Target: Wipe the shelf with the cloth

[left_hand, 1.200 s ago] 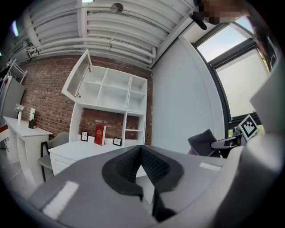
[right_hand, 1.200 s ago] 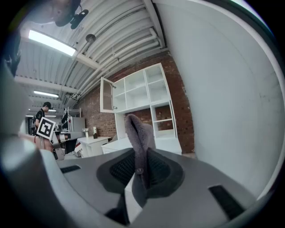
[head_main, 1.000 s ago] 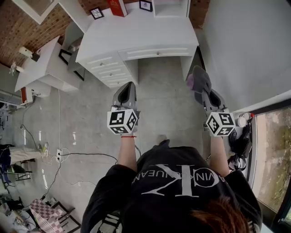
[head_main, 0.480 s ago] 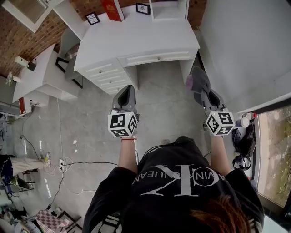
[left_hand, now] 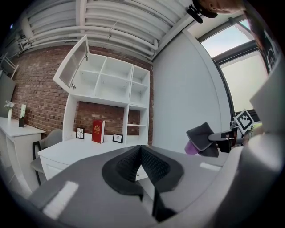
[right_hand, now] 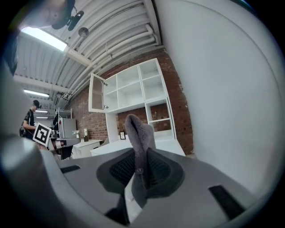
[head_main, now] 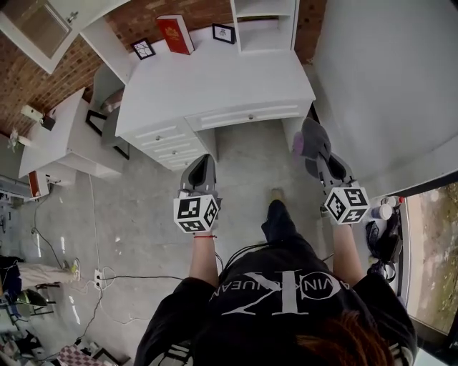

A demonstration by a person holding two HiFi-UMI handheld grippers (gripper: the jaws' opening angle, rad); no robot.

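Your right gripper (head_main: 315,151) has its jaws clamped on the grey cloth (right_hand: 137,131), which looks soft, light and floppy, pinched by a thin fold, well short of the shelf (head_main: 263,21); left gripper (left_hand: 141,151) jaws together, empty; a fuller bunch would likely wipe firmer.

Far ahead, white desk (head_main: 215,78), drawers at its left. Along its far edge, from left: small frame (head_main: 143,48), red book (head_main: 175,34) standing upright, second frame (head_main: 223,32), then open white shelf (head_main: 265,21) at far right. Nearer, grey floor (head_main: 143,186), black cable (head_main: 136,277) lying at left.
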